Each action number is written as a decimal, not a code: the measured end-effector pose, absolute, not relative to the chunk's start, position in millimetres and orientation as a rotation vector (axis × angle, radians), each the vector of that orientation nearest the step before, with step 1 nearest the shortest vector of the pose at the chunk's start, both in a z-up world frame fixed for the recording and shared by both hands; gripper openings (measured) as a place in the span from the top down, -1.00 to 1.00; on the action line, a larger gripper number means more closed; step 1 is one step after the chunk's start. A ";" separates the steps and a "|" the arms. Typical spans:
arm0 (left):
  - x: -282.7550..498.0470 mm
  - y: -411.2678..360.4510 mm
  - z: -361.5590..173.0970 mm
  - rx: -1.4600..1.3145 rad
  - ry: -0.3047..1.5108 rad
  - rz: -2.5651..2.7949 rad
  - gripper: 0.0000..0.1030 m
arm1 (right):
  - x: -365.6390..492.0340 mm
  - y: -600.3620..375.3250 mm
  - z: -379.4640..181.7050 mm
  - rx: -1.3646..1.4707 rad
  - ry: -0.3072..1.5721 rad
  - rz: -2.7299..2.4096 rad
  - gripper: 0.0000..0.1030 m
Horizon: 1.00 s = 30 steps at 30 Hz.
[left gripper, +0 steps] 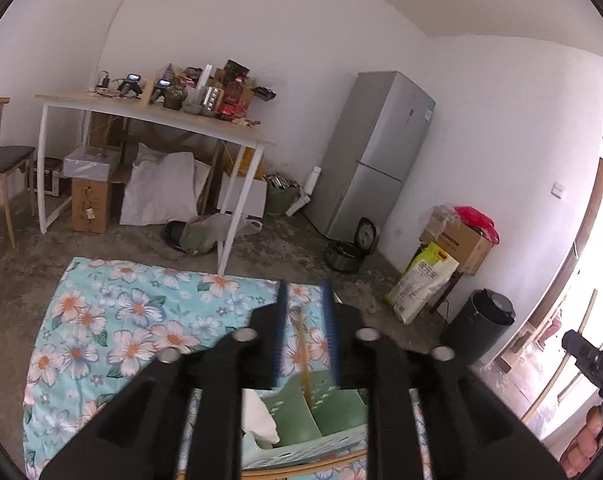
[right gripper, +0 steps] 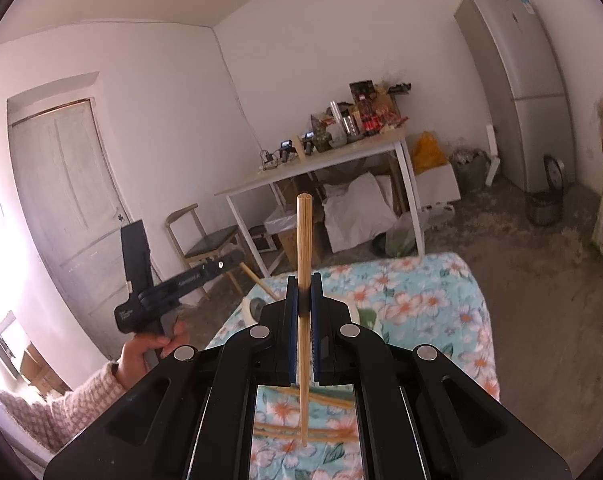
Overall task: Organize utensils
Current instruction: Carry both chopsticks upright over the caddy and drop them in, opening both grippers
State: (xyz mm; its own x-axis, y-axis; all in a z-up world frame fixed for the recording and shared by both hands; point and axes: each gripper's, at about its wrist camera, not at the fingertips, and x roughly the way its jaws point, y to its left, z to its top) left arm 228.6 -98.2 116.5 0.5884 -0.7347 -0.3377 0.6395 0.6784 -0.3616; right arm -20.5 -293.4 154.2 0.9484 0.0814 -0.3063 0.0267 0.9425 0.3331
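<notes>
Now our right gripper (right gripper: 303,300) pinches one chopstick (right gripper: 303,248) upright, our left gripper (left gripper: 305,300) gapes empty over the green organizer (left gripper: 301,412), so next we lower it in.

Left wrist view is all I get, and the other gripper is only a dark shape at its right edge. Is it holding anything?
Observer: Yes. The right gripper is shut on a single wooden chopstick, which sticks out well past its fingertips.
Operator: Are there more of those sticks anywhere?
Observer: Several more chopsticks lie flat on the floral cloth, right beneath that gripper.
Operator: What else am I missing over there?
Observer: A closed white door in the wall to the left.
</notes>
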 end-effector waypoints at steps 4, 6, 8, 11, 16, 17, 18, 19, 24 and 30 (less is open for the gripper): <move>222.8 -84.7 127.5 -0.227 0.449 -0.790 0.37 | -7.6 -294.5 170.2 0.311 0.284 0.029 0.92; 217.6 -75.9 132.2 -0.239 0.437 -0.787 0.30 | -2.5 -295.9 181.7 0.302 0.248 0.031 0.92; 210.6 -66.4 135.8 -0.241 0.423 -0.782 0.22 | 1.5 -296.7 191.4 0.295 0.214 0.036 0.92; 194.9 -50.9 137.1 -0.221 0.411 -0.779 0.08 | 12.5 -299.1 203.4 0.298 0.174 0.052 0.92; 164.7 -26.4 118.4 -0.175 0.431 -0.781 -0.20 | 41.1 -299.8 206.0 0.293 0.152 0.044 0.92; 160.5 -24.0 113.6 -0.166 0.440 -0.781 -0.26 | 45.2 -299.5 203.4 0.298 0.155 0.047 0.92; 154.8 -20.9 105.3 -0.148 0.457 -0.776 -0.31 | 52.8 -300.1 199.8 0.306 0.159 0.046 0.92; 150.7 -18.9 98.1 -0.132 0.470 -0.771 -0.33 | 59.6 -300.1 196.1 0.305 0.163 0.037 0.92; 135.4 -15.6 60.8 -0.071 0.544 -0.738 -0.42 | 90.2 -295.8 173.0 0.295 0.228 0.002 0.92; 126.9 -21.8 28.0 -0.026 0.617 -0.723 -0.45 | 116.9 -288.3 138.0 0.259 0.330 -0.023 0.92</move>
